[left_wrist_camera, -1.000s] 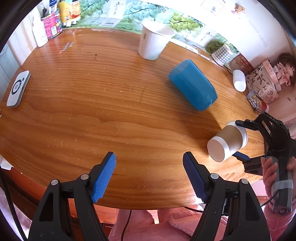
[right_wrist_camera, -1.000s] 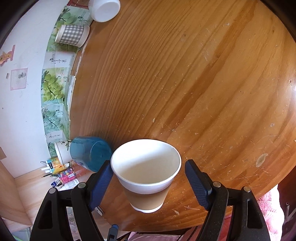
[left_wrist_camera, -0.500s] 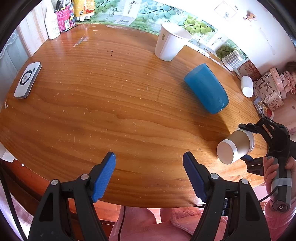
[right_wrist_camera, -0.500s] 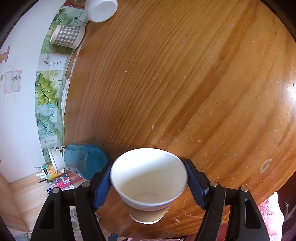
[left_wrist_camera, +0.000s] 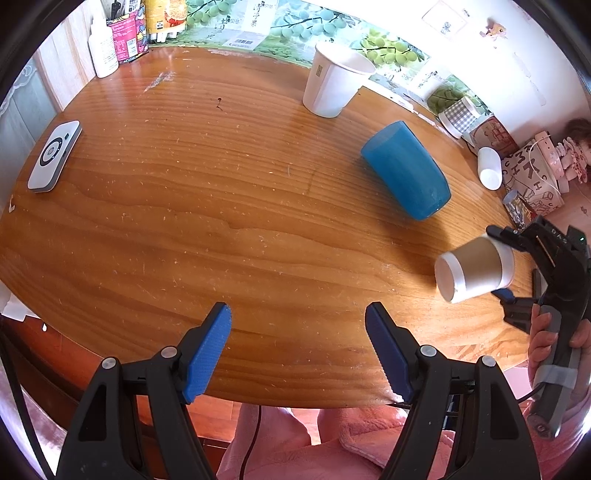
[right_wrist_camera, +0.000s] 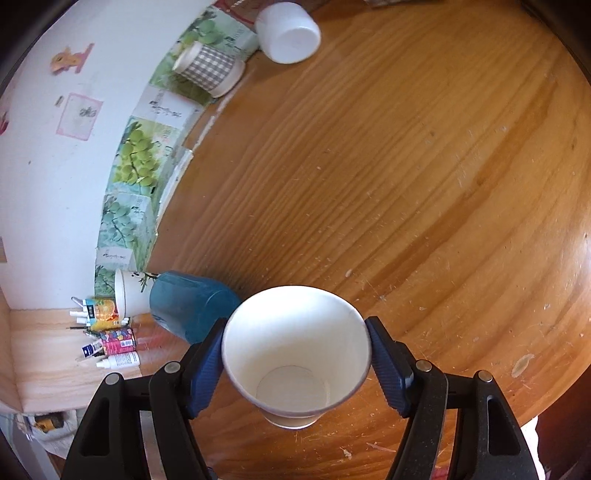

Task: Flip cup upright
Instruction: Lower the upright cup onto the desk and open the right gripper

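The paper cup (right_wrist_camera: 295, 354), white with a brown sleeve, is sitting squeezed between the blue pads of the right gripper (right_wrist_camera: 295, 365), its fingers (right_wrist_camera: 388, 373) pressing in on the rim from both sides. In the left wrist view the paper cup (left_wrist_camera: 476, 267) is lying on its side in that grip, white base pointing toward the middle of the tabletop (left_wrist_camera: 203, 221), just above the wood near the tabletop's right edge; whether it is touching the surface I cannot tell. The right gripper (left_wrist_camera: 506, 266) is coming in from the right, with the person's hand (left_wrist_camera: 546, 339) wrapping the handle.

Beyond the paper cup, a blue cup (left_wrist_camera: 406, 170) is lying on its side on the wood, well apart from it. Farther back a white paper cup (left_wrist_camera: 332, 88) is standing upright near the grape-patterned boxes (left_wrist_camera: 258, 22) lining the wall. A checked cup (right_wrist_camera: 207, 68) is lying on its side by the wall, and a small white cup (right_wrist_camera: 288, 33) is lying just beside it.

The left gripper (left_wrist_camera: 299, 350) is hanging over the near edge of the tabletop, its fingers (left_wrist_camera: 207, 354) spread wide and gripping nothing. Off to the far left, a white remote (left_wrist_camera: 53, 155) is resting flat on the wood, and bottles (left_wrist_camera: 103, 44) are standing in the back corner.
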Tool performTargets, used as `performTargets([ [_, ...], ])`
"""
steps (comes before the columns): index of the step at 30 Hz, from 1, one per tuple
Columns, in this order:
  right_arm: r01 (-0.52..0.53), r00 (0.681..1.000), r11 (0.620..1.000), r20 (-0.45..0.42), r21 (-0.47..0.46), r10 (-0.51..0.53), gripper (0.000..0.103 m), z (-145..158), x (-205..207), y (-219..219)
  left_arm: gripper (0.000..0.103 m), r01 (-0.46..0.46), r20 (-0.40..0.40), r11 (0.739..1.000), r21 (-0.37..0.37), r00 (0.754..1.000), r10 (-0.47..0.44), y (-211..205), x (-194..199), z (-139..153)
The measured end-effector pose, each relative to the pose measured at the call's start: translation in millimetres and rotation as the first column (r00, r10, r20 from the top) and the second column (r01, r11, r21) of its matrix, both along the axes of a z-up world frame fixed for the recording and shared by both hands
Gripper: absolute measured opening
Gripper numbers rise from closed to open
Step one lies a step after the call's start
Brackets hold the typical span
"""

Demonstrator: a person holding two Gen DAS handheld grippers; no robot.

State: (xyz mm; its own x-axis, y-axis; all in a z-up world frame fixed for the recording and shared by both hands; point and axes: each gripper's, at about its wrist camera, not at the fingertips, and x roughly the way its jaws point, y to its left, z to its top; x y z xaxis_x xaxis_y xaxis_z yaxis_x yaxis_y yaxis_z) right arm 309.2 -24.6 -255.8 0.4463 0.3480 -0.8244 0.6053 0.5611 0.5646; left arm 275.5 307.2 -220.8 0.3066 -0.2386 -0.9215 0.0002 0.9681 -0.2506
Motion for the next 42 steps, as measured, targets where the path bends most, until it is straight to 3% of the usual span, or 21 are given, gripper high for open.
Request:
performTargets([
  [5,-0.094,0.992,0.984,0.067,-0.153,0.105,0.073,18,4,18,0.078,0.0,0.001,1.0,0.0,1.0,0.0,0,-5,0],
  [9,-0.178,0.975,0.94,0.078,-0.291,0.208,0.073,27,7,37,0.078,-0.012,-0.002,1.0,-0.001,1.0,0.012,2,-8,-1],
  [13,-0.262,0.943,0.872,0.082,-0.414,0.322,0.073,34,7,59,0.078,-0.034,-0.007,0.999,0.0,0.999,0.034,6,-12,-2],
  [17,-0.34,0.889,0.769,0.081,-0.541,0.45,0.073,39,2,87,0.078,-0.05,-0.006,0.999,0.003,0.999,0.05,11,-16,-4],
  [24,-0.395,0.811,0.617,0.058,-0.68,0.583,0.073,37,-12,120,0.078,-0.065,-0.008,0.998,-0.005,0.998,0.065,13,-24,-7],
  [27,-0.397,0.794,0.58,0.05,-0.711,0.606,0.074,36,-16,127,0.078,-0.063,-0.016,0.998,0.0,0.998,0.063,12,-25,-9],
  [29,-0.402,0.794,0.579,0.046,-0.709,0.607,0.075,36,-17,128,0.078,-0.06,-0.015,0.998,0.01,0.998,0.06,11,-27,-8],
  [38,-0.378,0.842,0.722,0.108,-0.58,0.528,0.082,40,-18,100,0.082,-0.082,0.1,0.996,0.044,0.992,0.077,4,-35,17],
  [42,-0.352,0.84,0.748,0.163,-0.562,0.517,0.083,50,-25,88,0.082,-0.089,0.166,0.995,0.051,0.983,0.08,-2,-38,34],
])
